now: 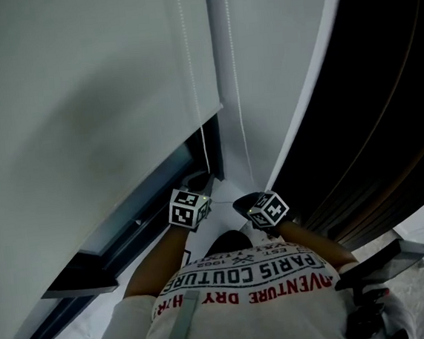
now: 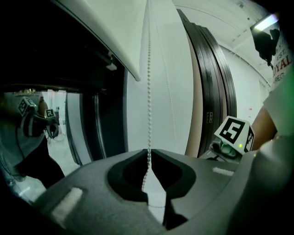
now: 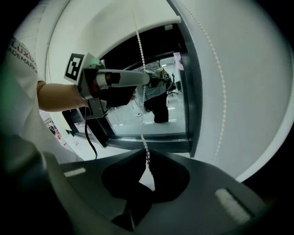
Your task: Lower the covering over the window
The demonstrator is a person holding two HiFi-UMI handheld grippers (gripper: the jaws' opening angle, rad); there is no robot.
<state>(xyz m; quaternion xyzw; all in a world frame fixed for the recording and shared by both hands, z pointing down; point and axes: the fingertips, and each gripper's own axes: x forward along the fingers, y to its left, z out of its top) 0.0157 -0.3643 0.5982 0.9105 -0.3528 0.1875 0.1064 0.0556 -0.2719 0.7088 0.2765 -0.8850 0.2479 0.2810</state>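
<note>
A pale roller blind point(image 1: 79, 103) hangs partway down the window point(image 3: 138, 124), its bottom bar point(image 1: 193, 133) well above the sill. Its white bead chain point(image 1: 205, 147) drops beside it in two strands. My left gripper point(image 1: 207, 179) pinches one strand between its tips point(image 2: 149, 151), and slack chain trails under the jaws. In the right gripper view that strand point(image 3: 140, 50) runs past the left gripper point(image 3: 149, 79) and down into my right gripper point(image 3: 147, 153), which is closed on it lower down. The other strand point(image 3: 218, 92) hangs free to the right. In the head view the right gripper point(image 1: 239, 201) sits close beside the left.
The dark window frame and sill point(image 1: 121, 237) run below the blind. A white wall strip point(image 1: 224, 67) separates the window from a tall dark panel point(image 1: 382, 74) on the right. Black equipment point(image 1: 369, 291) stands on the floor at lower right. My white printed shirt point(image 1: 245, 281) fills the bottom.
</note>
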